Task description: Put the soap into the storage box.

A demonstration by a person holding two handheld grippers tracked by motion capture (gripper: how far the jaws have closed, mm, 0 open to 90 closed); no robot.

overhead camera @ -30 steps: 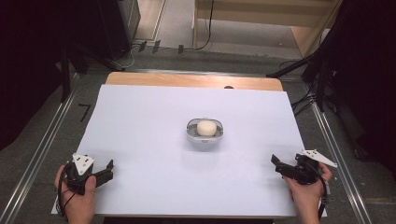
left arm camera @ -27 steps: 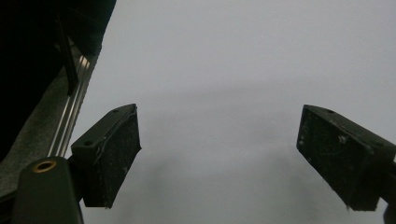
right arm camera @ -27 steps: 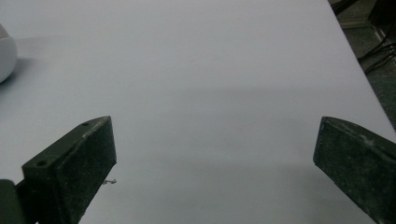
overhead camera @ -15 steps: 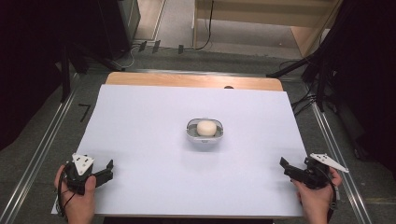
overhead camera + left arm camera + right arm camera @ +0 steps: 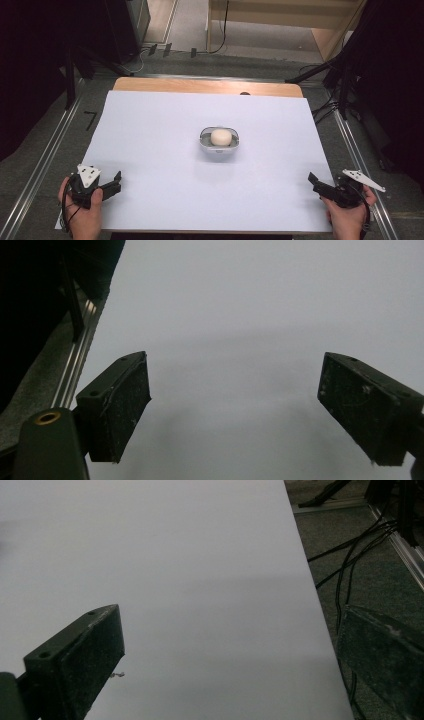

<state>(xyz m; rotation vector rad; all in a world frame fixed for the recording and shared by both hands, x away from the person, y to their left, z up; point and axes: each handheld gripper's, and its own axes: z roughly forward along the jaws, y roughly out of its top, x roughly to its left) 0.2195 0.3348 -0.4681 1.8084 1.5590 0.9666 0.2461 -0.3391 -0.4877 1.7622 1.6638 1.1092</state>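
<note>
We see a small bowl [image 5: 219, 144] sitting just right of the table's centre, and in it a pale, cream-coloured round lump [image 5: 220, 137] with a smooth, domed top; what the lump is made of we cannot tell at this size. The bowl looks shallow and rounded, with a greyish rim that catches a little shine, and it casts a soft shadow toward 6 o'clock. It rests on a matte white sheet [image 5: 165, 130] that covers nearly the whole table [image 5: 200, 86], leaving a strip of bare wood at the 12 o'clock edge. Our left gripper [image 5: 111, 183] is at about 8 o'clock from the bowl, well apart from it, with a grey three-cornered plate on top; in the left gripper view its two black, scuffed pads [image 5: 120, 407] stand wide apart over bare sheet, grasping nothing. Our right gripper [image 5: 314, 181] is at about 4 o'clock, at the sheet's right edge, likewise released: in the right gripper view one pad [image 5: 82, 660] hangs over the sheet and the other over the dark floor with its cables [image 5: 350, 565]. Both hands are cut off by the lower frame edge.
</note>
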